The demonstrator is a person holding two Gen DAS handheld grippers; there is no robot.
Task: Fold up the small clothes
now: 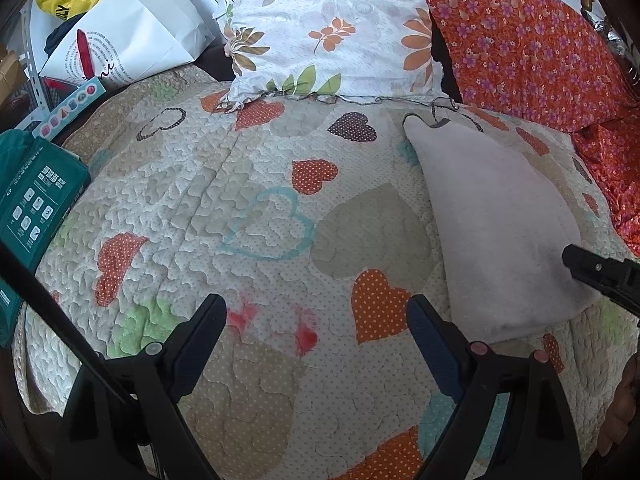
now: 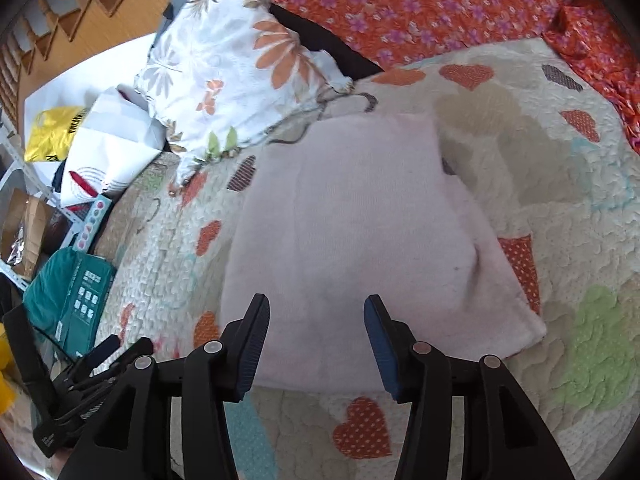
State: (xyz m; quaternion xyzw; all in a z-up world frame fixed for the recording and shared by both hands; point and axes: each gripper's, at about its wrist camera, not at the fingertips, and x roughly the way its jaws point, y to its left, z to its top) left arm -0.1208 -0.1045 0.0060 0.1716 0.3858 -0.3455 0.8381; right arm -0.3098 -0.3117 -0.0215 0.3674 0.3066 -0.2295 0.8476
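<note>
Pale pink folded fleece garment (image 2: 360, 240) lies flat on heart-patterned quilt (image 1: 248, 208); right gripper (image 2: 316, 344) and left gripper (image 1: 316, 336) spread wide, empty, ready for regrasping.

From my left wrist view the folded garment (image 1: 504, 232) lies on the quilt (image 1: 240, 200) to the right, the pillow (image 1: 328, 28) behind it, a paper bag (image 1: 132, 36) at far left behind a box (image 1: 36, 196), and a bedspread (image 1: 540, 52) right of the pillow.
</note>
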